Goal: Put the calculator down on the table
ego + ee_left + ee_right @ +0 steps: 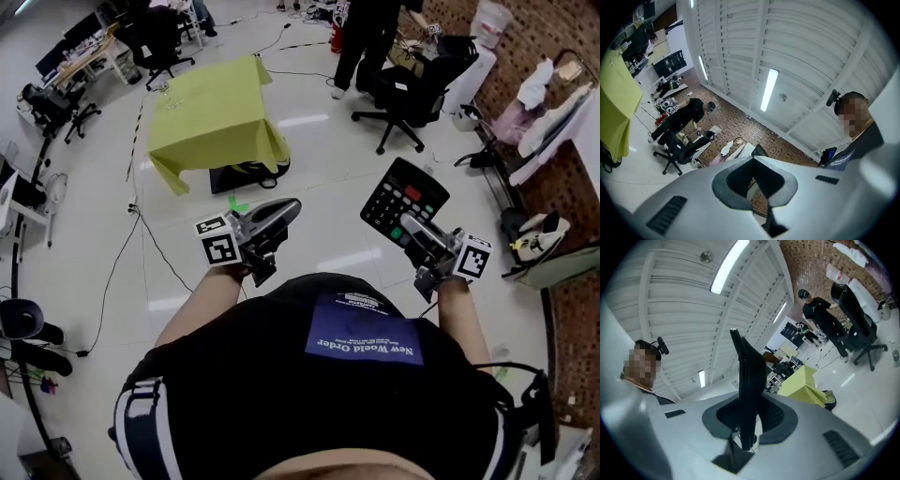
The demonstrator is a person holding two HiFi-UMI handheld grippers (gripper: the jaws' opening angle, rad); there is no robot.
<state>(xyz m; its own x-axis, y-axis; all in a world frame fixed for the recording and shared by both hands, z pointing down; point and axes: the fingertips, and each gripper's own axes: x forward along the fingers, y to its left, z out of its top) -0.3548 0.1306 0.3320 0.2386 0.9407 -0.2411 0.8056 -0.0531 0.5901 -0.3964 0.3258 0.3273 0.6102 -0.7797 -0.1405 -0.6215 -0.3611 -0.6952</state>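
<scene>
The calculator (749,380) showed only edge-on in the right gripper view, its keys hidden. The right gripper (419,232) clamped its lower end in the air, well apart from the yellow-covered table (211,112). The left gripper (277,216) seemed closed and empty.

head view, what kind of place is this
Most likely an open office or lab workroom. Black swivel office chairs stand on a glossy white floor, desks with dark monitors line the far edge, and a table under a yellow-green cloth stands in the open.
</scene>
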